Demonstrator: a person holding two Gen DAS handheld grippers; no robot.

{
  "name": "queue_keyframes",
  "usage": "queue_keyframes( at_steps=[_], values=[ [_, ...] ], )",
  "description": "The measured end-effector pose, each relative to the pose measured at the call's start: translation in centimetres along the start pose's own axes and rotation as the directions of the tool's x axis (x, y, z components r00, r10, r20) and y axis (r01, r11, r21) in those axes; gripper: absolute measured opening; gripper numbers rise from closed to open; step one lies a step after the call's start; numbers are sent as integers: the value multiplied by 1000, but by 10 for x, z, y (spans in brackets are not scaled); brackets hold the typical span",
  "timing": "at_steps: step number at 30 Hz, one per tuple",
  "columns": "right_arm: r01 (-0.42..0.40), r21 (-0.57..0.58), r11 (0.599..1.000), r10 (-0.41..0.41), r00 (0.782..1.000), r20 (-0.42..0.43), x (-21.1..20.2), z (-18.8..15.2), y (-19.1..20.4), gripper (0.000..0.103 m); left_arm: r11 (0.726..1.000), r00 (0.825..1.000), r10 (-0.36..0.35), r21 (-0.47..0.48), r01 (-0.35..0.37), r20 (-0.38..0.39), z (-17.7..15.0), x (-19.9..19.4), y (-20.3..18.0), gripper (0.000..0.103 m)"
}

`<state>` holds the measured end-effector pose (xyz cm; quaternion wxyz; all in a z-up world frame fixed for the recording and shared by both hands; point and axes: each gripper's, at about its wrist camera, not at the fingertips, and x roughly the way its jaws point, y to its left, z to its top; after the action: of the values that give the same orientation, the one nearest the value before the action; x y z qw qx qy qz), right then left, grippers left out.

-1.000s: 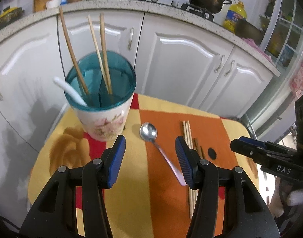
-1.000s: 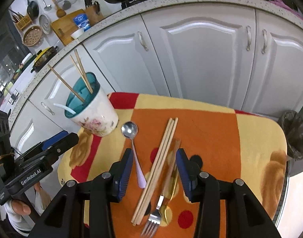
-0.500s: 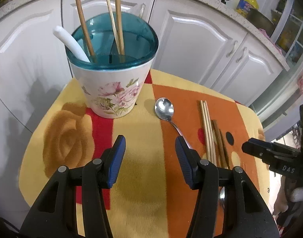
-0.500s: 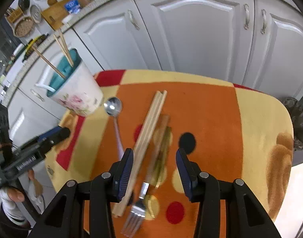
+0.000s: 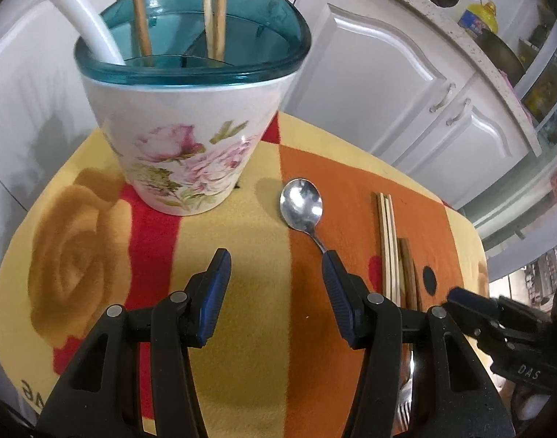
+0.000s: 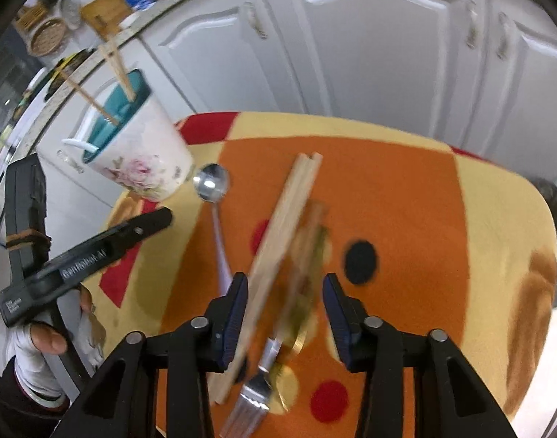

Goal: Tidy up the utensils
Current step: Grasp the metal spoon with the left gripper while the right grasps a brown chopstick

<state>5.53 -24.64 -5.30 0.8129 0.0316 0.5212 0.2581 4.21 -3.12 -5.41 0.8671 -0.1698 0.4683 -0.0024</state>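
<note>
Left tongs point(image 5: 275, 266): wide apart over bare cloth point(image 5: 242, 314), holding nothing; the spoon point(image 5: 301, 206) lies just ahead of their right jaw, likely the next pick.
Right tongs point(image 6: 284, 292): narrower, just been closing astride the chopsticks point(image 6: 282, 226) and fork point(image 6: 256, 398), not yet gripping.
Cup point(image 5: 191, 135): ahead-left of the left tongs, destination, already holding chopsticks.

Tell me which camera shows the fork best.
The right wrist view: the fork lies between the open fingers, tines nearest the camera, though blurred. The left wrist view shows only its tines, behind that gripper's finger.
</note>
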Motion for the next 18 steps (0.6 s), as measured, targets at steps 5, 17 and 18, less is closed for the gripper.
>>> queue_keyframes(
  at_steps=[5, 17, 18],
  values=[
    [-51, -105, 993, 49, 999, -21, 32, 16, 37, 28, 999, 999, 45, -29, -45, 7, -7, -14, 24, 51],
    [-60, -305, 950, 39, 996, -76, 88, 22, 79, 7, 995, 998, 55, -80, -54, 16, -10, -34, 57, 51],
    [-103, -331, 938, 71, 992, -106, 85, 14, 84, 7, 996, 999, 47, -77, -46, 9, -11, -33, 56, 51]
  ],
)
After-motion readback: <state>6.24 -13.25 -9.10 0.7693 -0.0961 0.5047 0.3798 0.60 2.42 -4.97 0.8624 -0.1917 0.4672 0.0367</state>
